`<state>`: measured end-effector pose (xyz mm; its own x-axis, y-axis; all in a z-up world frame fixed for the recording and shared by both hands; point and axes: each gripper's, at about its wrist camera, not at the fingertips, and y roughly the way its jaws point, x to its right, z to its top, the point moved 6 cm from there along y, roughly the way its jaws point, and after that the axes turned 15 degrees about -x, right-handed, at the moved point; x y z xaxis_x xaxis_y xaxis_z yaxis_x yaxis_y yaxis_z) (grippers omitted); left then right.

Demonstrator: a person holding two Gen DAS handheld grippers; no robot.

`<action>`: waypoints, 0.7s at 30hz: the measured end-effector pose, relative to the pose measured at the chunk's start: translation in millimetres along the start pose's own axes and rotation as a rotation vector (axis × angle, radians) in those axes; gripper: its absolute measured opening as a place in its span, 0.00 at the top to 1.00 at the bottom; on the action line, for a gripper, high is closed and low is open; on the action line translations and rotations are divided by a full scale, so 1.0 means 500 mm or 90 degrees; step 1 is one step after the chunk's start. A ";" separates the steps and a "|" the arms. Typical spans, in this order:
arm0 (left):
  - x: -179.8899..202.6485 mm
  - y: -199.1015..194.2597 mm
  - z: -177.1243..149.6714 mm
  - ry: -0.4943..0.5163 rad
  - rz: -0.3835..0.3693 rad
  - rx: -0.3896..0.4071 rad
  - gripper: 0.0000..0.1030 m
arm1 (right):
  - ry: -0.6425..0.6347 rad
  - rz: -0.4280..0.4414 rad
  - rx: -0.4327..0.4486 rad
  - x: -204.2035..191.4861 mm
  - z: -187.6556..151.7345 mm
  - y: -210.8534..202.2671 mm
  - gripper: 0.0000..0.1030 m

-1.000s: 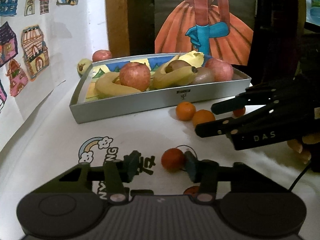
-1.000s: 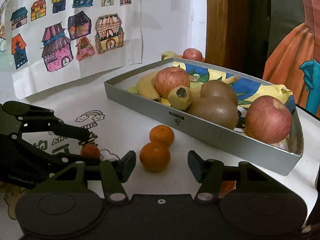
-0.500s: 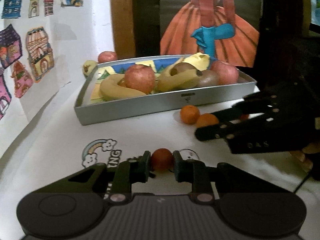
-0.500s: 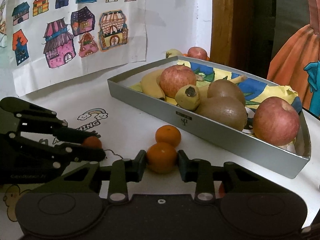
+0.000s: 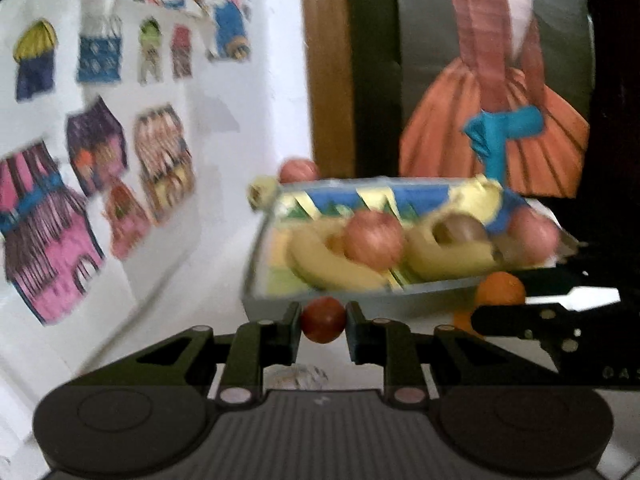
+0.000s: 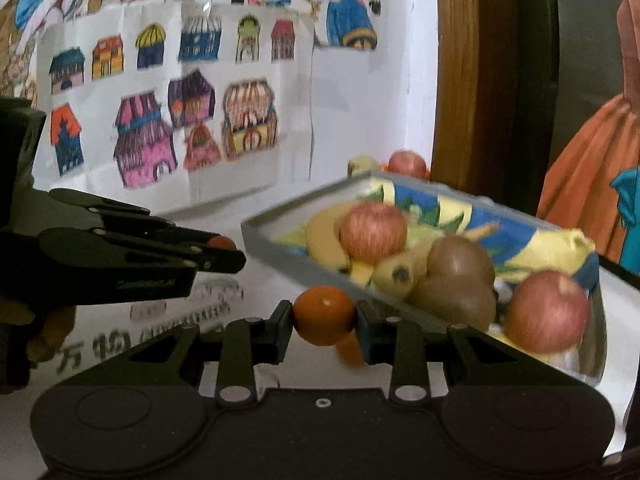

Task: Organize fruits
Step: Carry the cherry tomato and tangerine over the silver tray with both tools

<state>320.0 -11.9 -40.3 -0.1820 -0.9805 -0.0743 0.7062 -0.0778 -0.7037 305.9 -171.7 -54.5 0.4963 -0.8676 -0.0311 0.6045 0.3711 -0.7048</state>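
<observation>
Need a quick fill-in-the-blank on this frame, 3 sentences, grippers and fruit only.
1. The left gripper is shut on a small ____ fruit.
2. The right gripper is shut on an ____ fruit.
3. In the gray tray, a red apple rests against a yellow ____.

Missing words: red; orange; banana

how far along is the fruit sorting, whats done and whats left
Done: the grey tray already holds bananas, apples and kiwis.
In hand: the left gripper is shut on a small red fruit, and the right gripper is shut on an orange, both lifted near the tray's front wall.
Left: another orange is on the table, and an apple and a pale fruit lie behind the tray.
</observation>
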 end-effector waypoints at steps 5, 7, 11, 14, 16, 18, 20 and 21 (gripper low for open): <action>-0.008 0.002 0.032 -0.015 0.025 0.040 0.76 | 0.002 -0.012 0.036 0.005 0.042 -0.001 0.66; -0.009 0.007 0.045 -0.022 0.032 0.056 0.76 | -0.003 -0.027 0.049 0.008 0.059 0.005 0.66; -0.010 0.022 0.064 -0.030 0.041 0.074 0.76 | -0.003 -0.042 0.059 0.018 0.092 0.027 0.66; -0.019 0.039 0.077 -0.043 0.041 0.081 0.76 | -0.005 -0.051 0.061 0.022 0.106 0.045 0.66; -0.026 0.050 0.083 -0.053 0.038 0.082 0.76 | -0.008 -0.057 0.058 0.025 0.111 0.059 0.66; -0.034 0.064 0.088 -0.061 0.033 0.080 0.76 | -0.010 -0.061 0.052 0.027 0.113 0.073 0.66; -0.043 0.076 0.091 -0.065 0.031 0.079 0.76 | -0.015 -0.065 0.045 0.029 0.115 0.087 0.66; -0.047 0.081 0.092 -0.067 0.028 0.078 0.76 | -0.019 -0.069 0.042 0.029 0.115 0.095 0.66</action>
<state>384.4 -0.5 -34.8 -0.0814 -0.9964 -0.0239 0.7911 -0.0500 -0.6097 377.8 -147.7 -47.6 0.4433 -0.8940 0.0648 0.6948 0.2970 -0.6550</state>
